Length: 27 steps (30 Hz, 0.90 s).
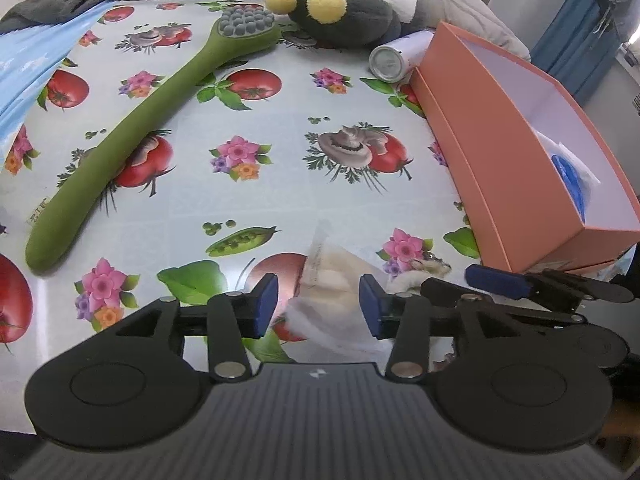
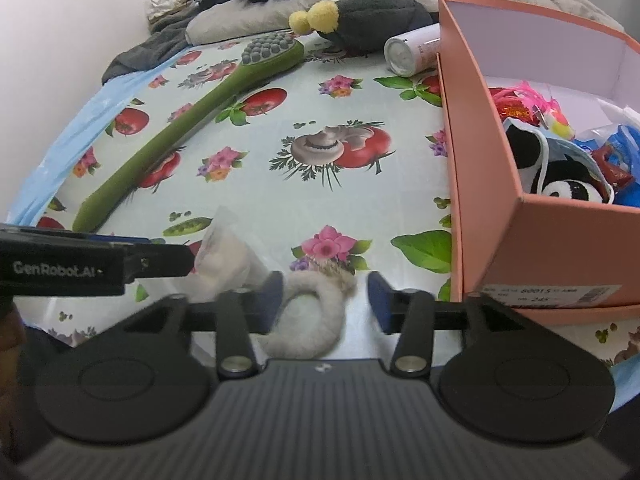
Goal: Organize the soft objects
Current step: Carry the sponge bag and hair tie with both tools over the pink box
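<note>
Hovering low over the worktop [image 1: 280, 128], the left gripper [image 1: 319, 300] has its blue-padded fingers spread apart on either side of a clear plastic bag of white fluff [image 1: 332, 280] that lies on the patterned cloth; neither pad visibly presses it. The right gripper [image 2: 326, 300] is likewise spread wide, its fingers flanking a curled grey furry piece [image 2: 312, 316] that rests on the cloth, with the left pad just beside the fur and the right pad apart from it. In the right wrist view the plastic bag sits just left of the fur, next to the tip of the left gripper. Just right of both grippers stands the pink cardboard box [image 2: 484, 184], open-topped, holding a black-and-white plush toy [image 2: 560, 184], pink frilly items and blue packets. A long green massage brush [image 1: 132, 136] lies diagonally across the cloth on the left. At the far edge are a white cylindrical bottle [image 1: 396, 58] on its side and a dark grey plush with yellow pompoms [image 1: 340, 12], backed by grey pillows.
</note>
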Motion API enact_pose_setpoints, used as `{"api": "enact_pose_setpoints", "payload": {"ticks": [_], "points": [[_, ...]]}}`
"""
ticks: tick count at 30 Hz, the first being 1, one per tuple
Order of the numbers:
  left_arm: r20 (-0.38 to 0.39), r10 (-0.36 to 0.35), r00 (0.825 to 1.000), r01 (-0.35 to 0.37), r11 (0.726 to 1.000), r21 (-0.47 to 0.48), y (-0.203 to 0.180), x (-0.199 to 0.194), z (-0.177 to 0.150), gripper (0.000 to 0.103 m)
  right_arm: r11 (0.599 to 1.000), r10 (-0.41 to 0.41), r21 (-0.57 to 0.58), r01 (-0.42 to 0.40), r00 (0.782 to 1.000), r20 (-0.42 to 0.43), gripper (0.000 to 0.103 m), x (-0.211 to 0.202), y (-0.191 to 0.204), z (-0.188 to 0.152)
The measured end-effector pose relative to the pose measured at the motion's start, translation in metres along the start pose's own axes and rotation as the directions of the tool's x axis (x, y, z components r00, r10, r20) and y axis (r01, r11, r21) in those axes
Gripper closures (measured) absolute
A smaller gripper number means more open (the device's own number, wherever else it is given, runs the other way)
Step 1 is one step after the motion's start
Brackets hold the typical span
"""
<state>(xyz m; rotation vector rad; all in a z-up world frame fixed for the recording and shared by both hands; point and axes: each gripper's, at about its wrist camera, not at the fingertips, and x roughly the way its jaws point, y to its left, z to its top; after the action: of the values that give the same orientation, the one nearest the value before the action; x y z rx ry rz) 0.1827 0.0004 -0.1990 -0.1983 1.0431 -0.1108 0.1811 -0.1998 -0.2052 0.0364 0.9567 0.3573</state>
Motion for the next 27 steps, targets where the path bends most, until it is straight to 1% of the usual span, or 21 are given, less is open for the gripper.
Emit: {"api": "enact_pose_setpoints", "payload": {"ticks": [3,5,6,9,14,16,17,19,21,23,25,27], "points": [[-0.001,0.004,1.0,-0.004,1.0,-0.002,0.003,0.0,-0.001,0.051,1.0,0.003,-0.026,-0.003,1.0,0.0,0.04,0.003,0.003,-0.002],[-0.001,0.009,1.0,-0.009,1.0,-0.007,0.005,0.0,0.0,0.051,0.998,0.025,-0.056,-0.025,1.0,0.008,0.028,0.003,0.008,-0.004],[0.0,0.01,1.0,-0.01,1.0,-0.008,0.005,0.0,0.0,0.051,0.997,0.031,-0.07,-0.031,0.999,0.007,0.025,0.003,0.011,-0.005],[0.004,0.013,1.0,-0.013,1.0,-0.014,0.007,0.0,0.001,0.05,0.99,0.043,-0.132,-0.043,0.999,-0.008,0.024,0.009,0.021,-0.008],[0.007,0.018,1.0,-0.018,1.0,-0.025,0.012,0.0,0.001,0.049,0.98,0.02,-0.198,-0.024,1.0,-0.024,0.025,0.017,0.029,-0.016],[0.007,0.012,1.0,-0.012,1.0,-0.029,0.014,0.001,0.001,0.042,0.978,0.024,-0.206,-0.03,0.999,-0.033,0.025,0.018,0.028,-0.018],[0.008,0.011,1.0,-0.011,1.0,-0.027,0.014,0.001,0.001,0.04,0.977,0.027,-0.209,-0.034,0.999,-0.035,0.031,0.018,0.027,-0.019],[0.011,0.01,1.0,-0.01,1.0,-0.015,0.013,0.002,0.001,0.038,0.974,0.017,-0.226,-0.025,0.999,-0.035,0.036,0.019,0.028,-0.022],[0.011,0.007,1.0,-0.007,1.0,-0.001,0.011,0.004,0.001,0.036,0.967,-0.001,-0.256,-0.005,1.0,-0.025,0.048,0.019,0.03,-0.024],[0.012,0.0,1.0,0.0,1.0,0.017,0.008,0.004,0.001,0.035,0.966,0.0,-0.257,-0.005,1.0,-0.019,0.074,0.018,0.029,-0.024],[0.013,-0.006,1.0,0.006,0.999,0.033,0.005,0.005,0.0,0.034,0.97,-0.009,-0.245,0.005,1.0,-0.016,0.083,0.017,0.025,-0.022],[0.006,-0.01,1.0,0.01,0.999,0.044,0.003,0.008,0.0,0.034,0.973,-0.011,-0.232,0.008,1.0,-0.014,0.086,0.015,0.021,-0.021]]}}
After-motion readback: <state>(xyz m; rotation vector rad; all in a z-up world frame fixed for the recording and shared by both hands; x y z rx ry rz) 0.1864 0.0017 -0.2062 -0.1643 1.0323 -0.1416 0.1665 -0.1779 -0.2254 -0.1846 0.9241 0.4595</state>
